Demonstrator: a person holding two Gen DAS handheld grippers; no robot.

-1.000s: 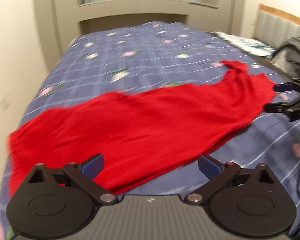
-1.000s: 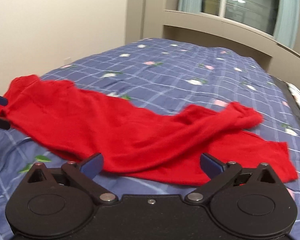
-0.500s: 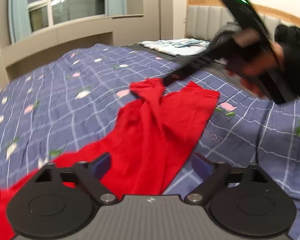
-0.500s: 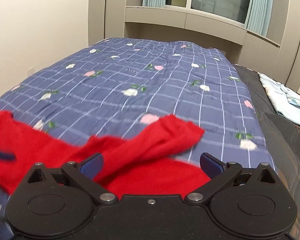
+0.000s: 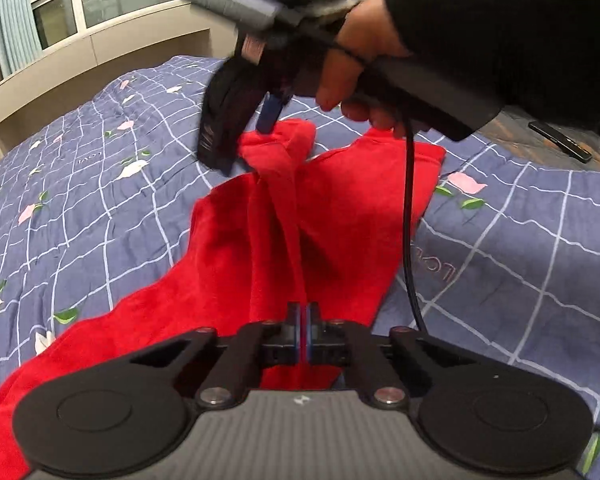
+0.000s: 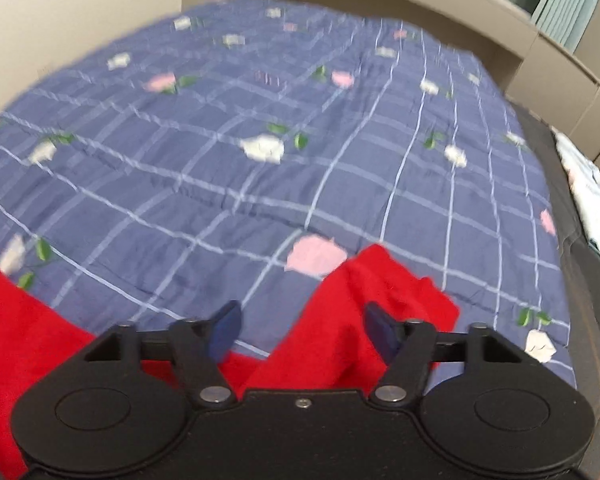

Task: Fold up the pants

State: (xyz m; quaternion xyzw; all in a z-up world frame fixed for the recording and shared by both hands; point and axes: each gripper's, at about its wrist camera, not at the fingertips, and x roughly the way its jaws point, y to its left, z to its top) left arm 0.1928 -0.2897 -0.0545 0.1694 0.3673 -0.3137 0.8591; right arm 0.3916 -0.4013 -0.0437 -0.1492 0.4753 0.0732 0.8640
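The left gripper is clenched on the red pants: its two blue pads meet with a thin ridge of the red cloth pinched between them, after the jaws have just been closing from wide open. From this pinch the cloth runs as a raised fold straight ahead to the right gripper, which a hand in a black sleeve holds above the far end of the pants; a black cable hangs down from it. In the right wrist view the right gripper is about half open, its jaws have just been closing too, and a bunched end of the pants stands between the blue fingers; I cannot tell if the pads already press on it. The pants lie on the blue checked quilt with flowers, which spreads ahead of both tools. One second ago the pants lay flat and long across the quilt and both grippers were apart from them; now the cloth is lifted and gathered between the two tools
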